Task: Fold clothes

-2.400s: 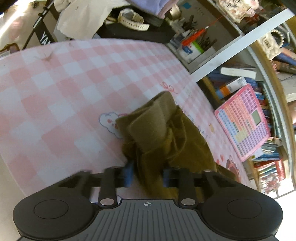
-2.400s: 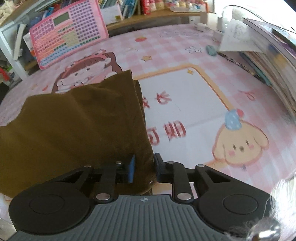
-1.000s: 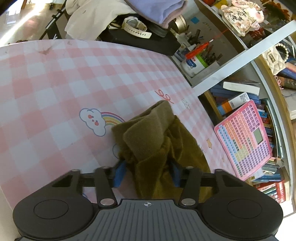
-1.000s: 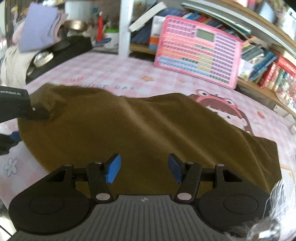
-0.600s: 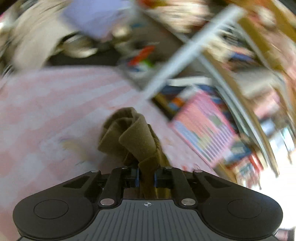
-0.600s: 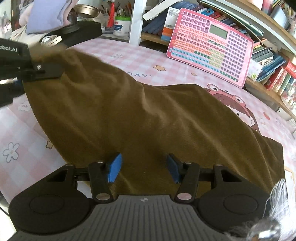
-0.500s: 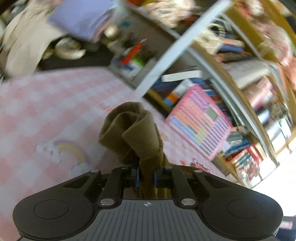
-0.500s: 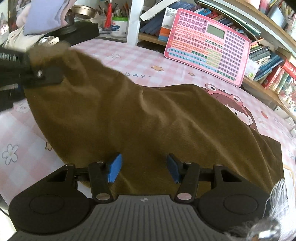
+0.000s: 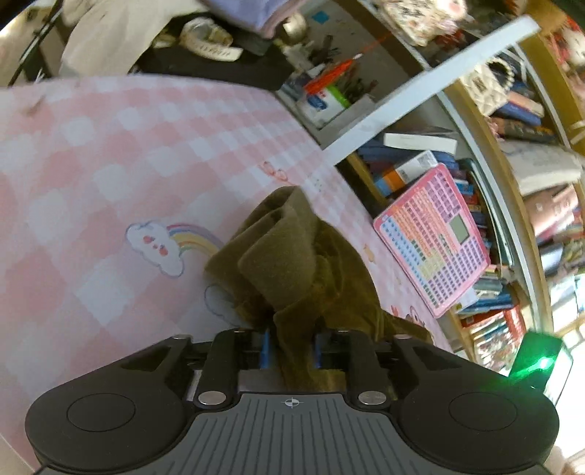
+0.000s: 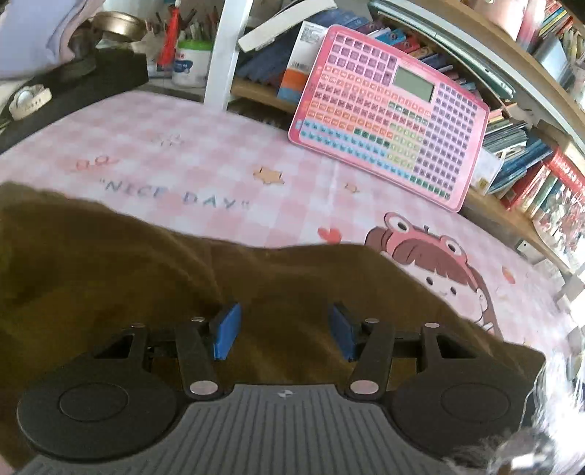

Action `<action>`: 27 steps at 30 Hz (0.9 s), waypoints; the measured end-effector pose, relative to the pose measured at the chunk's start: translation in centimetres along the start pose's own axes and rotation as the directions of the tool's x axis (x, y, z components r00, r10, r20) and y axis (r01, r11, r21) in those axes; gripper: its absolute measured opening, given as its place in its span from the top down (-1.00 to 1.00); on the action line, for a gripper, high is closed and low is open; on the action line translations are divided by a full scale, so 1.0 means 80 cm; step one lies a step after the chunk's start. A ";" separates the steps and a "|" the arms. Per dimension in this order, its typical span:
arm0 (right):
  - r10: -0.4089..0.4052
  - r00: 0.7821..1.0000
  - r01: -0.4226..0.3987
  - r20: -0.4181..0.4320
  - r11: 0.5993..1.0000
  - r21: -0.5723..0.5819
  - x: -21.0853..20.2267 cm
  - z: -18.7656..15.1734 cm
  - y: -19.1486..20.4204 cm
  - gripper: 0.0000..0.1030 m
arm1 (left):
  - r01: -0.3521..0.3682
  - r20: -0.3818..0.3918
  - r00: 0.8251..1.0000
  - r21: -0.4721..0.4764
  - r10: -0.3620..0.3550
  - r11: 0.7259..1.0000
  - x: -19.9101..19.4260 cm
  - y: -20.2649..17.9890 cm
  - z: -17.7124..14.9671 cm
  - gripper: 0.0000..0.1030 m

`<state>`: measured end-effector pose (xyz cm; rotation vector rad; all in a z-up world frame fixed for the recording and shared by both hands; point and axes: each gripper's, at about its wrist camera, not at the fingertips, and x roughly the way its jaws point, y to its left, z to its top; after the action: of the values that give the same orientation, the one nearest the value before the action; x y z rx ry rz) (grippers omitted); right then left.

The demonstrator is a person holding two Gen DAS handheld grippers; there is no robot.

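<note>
An olive-brown garment [image 9: 292,263] lies on the pink checked table cover [image 9: 109,175]. In the left wrist view a bunched end of it runs between the blue pads of my left gripper [image 9: 290,350], which is shut on the cloth. In the right wrist view the garment [image 10: 146,285] spreads wide across the lower half of the frame. My right gripper [image 10: 285,329] is open just above the cloth, its blue pads [image 10: 226,329] wide apart and holding nothing.
A pink toy keyboard [image 10: 395,109] leans against bookshelves [image 10: 530,146] at the table's far edge. A pen cup [image 10: 190,62], a black box with a watch [image 10: 55,91] and piled clothes [image 9: 109,33] stand at the far left.
My left gripper, shut on the cloth's end, has come down from a lifted position to the table. My right gripper stays open and has moved lower and closer over the garment.
</note>
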<state>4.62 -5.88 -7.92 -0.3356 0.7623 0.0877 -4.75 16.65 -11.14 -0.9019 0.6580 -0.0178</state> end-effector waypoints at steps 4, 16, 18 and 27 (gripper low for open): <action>0.014 0.999 -0.014 0.030 1.000 0.010 -0.030 -0.024 0.000 0.00 | 0.013 0.005 1.000 -0.069 -0.012 0.998 0.005 0.009 0.000 0.31; 0.086 0.996 -0.086 -0.009 0.996 0.008 -0.104 -0.096 0.016 -0.01 | 0.020 0.025 1.000 -0.138 -0.017 0.990 0.016 0.008 0.002 0.37; 0.095 0.995 -0.095 -0.009 0.995 -0.005 -0.106 -0.097 0.017 -0.01 | 0.014 0.028 1.000 -0.136 -0.010 0.991 0.016 0.007 0.002 0.37; 0.115 0.993 -0.113 0.022 0.991 -0.068 -0.107 -0.103 0.016 -0.01 | -0.022 0.040 0.999 -0.075 0.025 0.997 0.015 -0.005 0.001 0.70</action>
<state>-7.26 -7.02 -7.89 -0.3532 0.7544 0.2251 -3.65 16.08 -11.41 -0.9637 0.6348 0.0465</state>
